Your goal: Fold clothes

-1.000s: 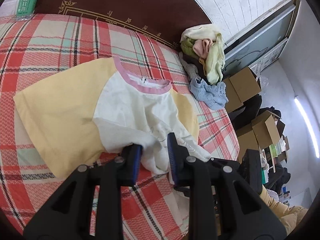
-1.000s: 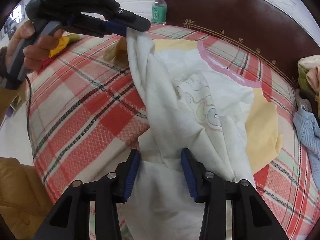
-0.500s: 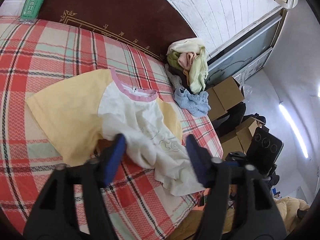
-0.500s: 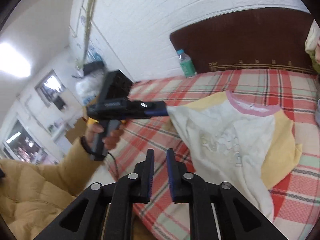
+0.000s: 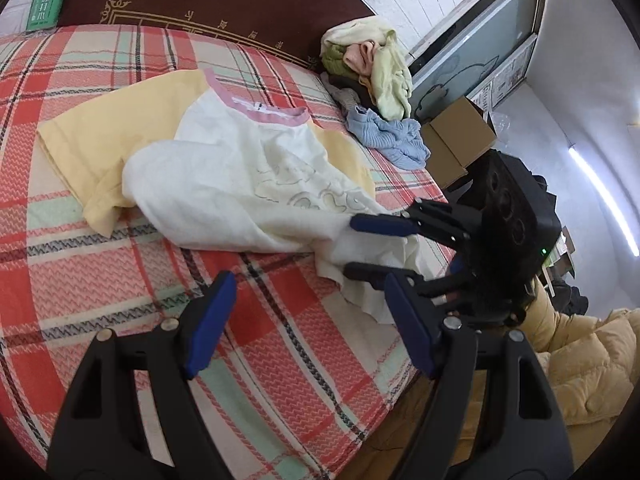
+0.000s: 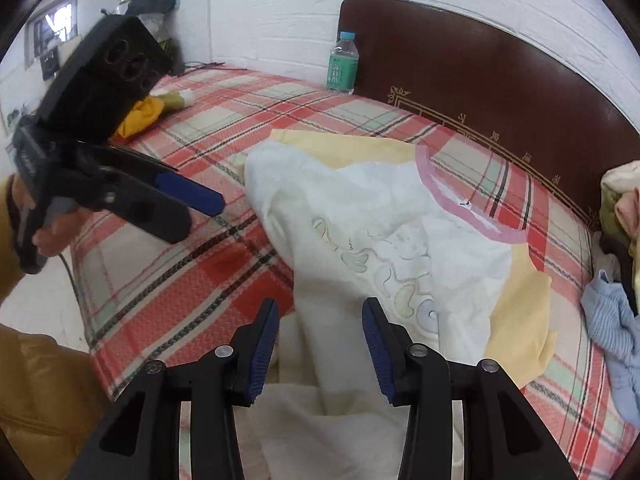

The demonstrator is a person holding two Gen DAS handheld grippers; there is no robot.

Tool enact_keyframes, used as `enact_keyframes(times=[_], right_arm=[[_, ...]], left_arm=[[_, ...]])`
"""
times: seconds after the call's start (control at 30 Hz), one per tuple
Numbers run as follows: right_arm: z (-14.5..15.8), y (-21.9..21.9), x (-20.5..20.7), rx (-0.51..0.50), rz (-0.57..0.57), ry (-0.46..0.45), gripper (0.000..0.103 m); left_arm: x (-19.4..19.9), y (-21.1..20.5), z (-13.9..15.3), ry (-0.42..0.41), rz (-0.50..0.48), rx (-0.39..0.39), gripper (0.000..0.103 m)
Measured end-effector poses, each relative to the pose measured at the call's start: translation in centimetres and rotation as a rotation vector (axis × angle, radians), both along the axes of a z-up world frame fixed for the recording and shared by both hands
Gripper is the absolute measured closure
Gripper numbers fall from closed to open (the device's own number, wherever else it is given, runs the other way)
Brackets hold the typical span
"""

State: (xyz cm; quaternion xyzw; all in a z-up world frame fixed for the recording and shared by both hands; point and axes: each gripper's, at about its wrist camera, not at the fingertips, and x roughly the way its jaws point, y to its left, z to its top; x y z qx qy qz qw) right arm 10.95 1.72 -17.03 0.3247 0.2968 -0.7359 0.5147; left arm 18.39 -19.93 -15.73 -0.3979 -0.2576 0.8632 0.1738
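Note:
A white T-shirt with yellow sleeves and a pink collar (image 5: pixel 240 176) lies crumpled on the plaid bed; it also shows in the right wrist view (image 6: pixel 372 216). My left gripper (image 5: pixel 308 324) is open and empty above the bedspread, near the shirt's hem. It shows in the right wrist view (image 6: pixel 188 208), held left of the shirt. My right gripper (image 6: pixel 320 344) is open with the shirt's hem lying between its fingers. In the left wrist view (image 5: pixel 356 246) its fingers (image 5: pixel 380 225) sit above and below the hem at the bed's edge.
The plaid bedspread (image 5: pixel 100 264) covers the bed before a dark headboard (image 6: pixel 480 76). A water bottle (image 6: pixel 342 66) stands at the headboard. A pile of clothes (image 5: pixel 372 68) and a blue garment (image 5: pixel 390 136) lie at the right. A yellow garment (image 6: pixel 142 114) lies far left. Cardboard boxes (image 5: pixel 456 136) stand beyond.
My left gripper let go of the shirt, opened and pulled back. My right gripper closed, then opened again around the hem. The shirt dropped onto the bed.

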Motion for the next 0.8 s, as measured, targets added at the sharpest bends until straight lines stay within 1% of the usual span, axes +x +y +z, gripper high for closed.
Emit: enact_keyframes(times=[0.03,0.07,0.13,0.2,0.33,0.4,0.5,0.53,0.57,0.6,0.63,0.67,0.7,0.73,0.8], right_arm=[[-0.3,-0.3,-0.6,0.015,-0.001,0.004,0.068],[-0.5,-0.4,-1.4,0.022,-0.012,-0.003,0.083],[-0.9,-0.6,-3.1,0.031,-0.033,-0.023,0.092],[-0.8,-0.4,-4.8,0.014,-0.053,-0.07,0.093],[-0.9,0.4,-7.2,-0.01,-0.12,-0.126,0.093],[-1.0,0.9,-8.0,-0.035,-0.142,-0.176,0.093],[-1.3,1.3,-8.0,-0.048,-0.147,-0.2,0.093],[-1.3,1.4,-8.0,-0.053,-0.149,-0.209,0.091],[-1.2,1.5,-8.0,-0.059,-0.152,-0.218,0.089],[-1.0,1.8,-8.0,-0.071,-0.159,-0.226,0.087],[-0.7,2.1,-8.0,-0.083,-0.165,-0.234,0.084],[-0.4,2.5,-8.0,-0.097,-0.17,-0.243,0.079],[0.0,3.0,-7.9,-0.112,-0.177,-0.247,0.077],[0.3,3.5,-7.8,-0.127,-0.183,-0.252,0.073],[1.2,4.7,-7.3,-0.157,-0.184,-0.268,0.069]], left_arm=[[0.0,0.2,-0.1,-0.008,0.001,-0.018,0.025],[-0.2,0.2,-0.4,-0.024,0.01,-0.039,0.025],[-0.8,0.0,-1.0,-0.056,0.024,-0.054,0.025],[-1.8,0.0,-1.2,-0.058,0.031,-0.072,0.025],[-4.0,0.2,-1.6,-0.063,0.041,-0.11,0.025],[-5.3,1.1,-1.8,-0.064,0.014,-0.145,0.025],[-6.9,2.3,-2.3,-0.067,-0.024,-0.16,0.025],[-7.3,2.6,-2.4,-0.064,-0.034,-0.17,0.028],[-7.5,3.0,-2.4,-0.066,-0.05,-0.178,0.05],[-7.7,3.3,-2.4,-0.068,-0.066,-0.186,0.065],[-7.9,3.7,-2.3,-0.07,-0.082,-0.194,0.085],[-8.0,3.9,-2.2,-0.071,-0.094,-0.198,0.091],[-7.6,3.8,-1.8,-0.067,-0.092,-0.179,0.091],[-7.0,3.4,-0.9,-0.055,-0.092,-0.144,0.095],[-5.7,2.6,0.7,-0.032,-0.092,-0.074,0.096]])
